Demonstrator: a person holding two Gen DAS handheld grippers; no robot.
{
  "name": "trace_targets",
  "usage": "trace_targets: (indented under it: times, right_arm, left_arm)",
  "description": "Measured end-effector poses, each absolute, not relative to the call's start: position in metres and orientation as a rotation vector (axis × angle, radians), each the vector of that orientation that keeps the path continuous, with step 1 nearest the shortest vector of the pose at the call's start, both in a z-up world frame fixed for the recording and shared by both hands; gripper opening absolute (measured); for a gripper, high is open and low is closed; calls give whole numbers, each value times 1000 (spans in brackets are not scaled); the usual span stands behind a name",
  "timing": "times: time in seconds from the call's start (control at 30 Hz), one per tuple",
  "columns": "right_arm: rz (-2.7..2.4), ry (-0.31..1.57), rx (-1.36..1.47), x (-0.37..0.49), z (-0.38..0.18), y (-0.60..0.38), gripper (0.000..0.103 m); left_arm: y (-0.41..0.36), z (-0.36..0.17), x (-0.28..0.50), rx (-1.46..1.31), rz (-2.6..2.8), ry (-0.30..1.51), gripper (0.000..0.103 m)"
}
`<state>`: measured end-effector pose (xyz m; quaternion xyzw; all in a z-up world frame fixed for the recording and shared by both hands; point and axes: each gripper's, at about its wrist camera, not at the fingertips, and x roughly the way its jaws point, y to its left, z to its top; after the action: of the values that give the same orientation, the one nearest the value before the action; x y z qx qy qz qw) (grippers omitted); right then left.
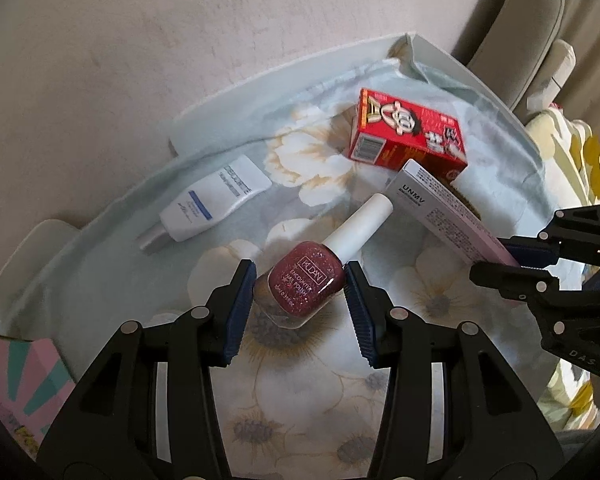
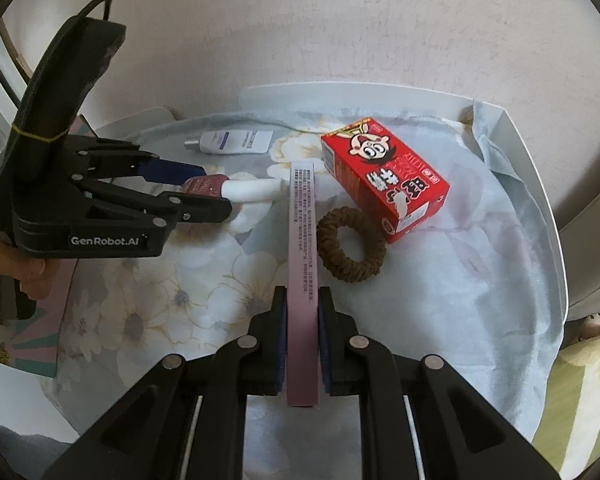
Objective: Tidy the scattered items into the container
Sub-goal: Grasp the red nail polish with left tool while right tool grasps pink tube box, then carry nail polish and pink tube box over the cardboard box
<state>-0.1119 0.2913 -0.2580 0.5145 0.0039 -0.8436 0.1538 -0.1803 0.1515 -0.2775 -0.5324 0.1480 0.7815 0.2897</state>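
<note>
Nail polish bottle (image 1: 306, 284): glass, slick, fragile; left gripper (image 1: 300, 304) pads flank body, barely touching | slim carton (image 2: 303, 280): light, stiff; right gripper (image 2: 302, 344) clamped near end.

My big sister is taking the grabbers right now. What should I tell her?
Left gripper: jaws around the nail polish bottle, touching both sides.
Right gripper: shut on the long pink box.
Red box, brown hair tie and white tube lie on the floral cloth.
Whether anything is put away yet, the pictures do not tell.
Left: all five items.
</note>
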Motion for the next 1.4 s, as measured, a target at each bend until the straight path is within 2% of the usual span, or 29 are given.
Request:
trace_targets:
  times: [0.23,0.5,0.9,1.4]
  right_arm:
    - [-2447,18,1460,-109,-237,290,13]
    - [-2495,27,1405,-96,-186,292,13]
    - [-2487,197,1230,-91,-109,239,13]
    - [-2194,367,997,-81,-77,85,13]
  left_arm:
    - [144,-243,-182,-1391,2140,349,42]
    - [152,-192,-167,-1341,2225,286,42]
    - [47,-106,-128,-1302,2471,134,42]
    - [-95,-85,-50,-1425,2775,-84,42]
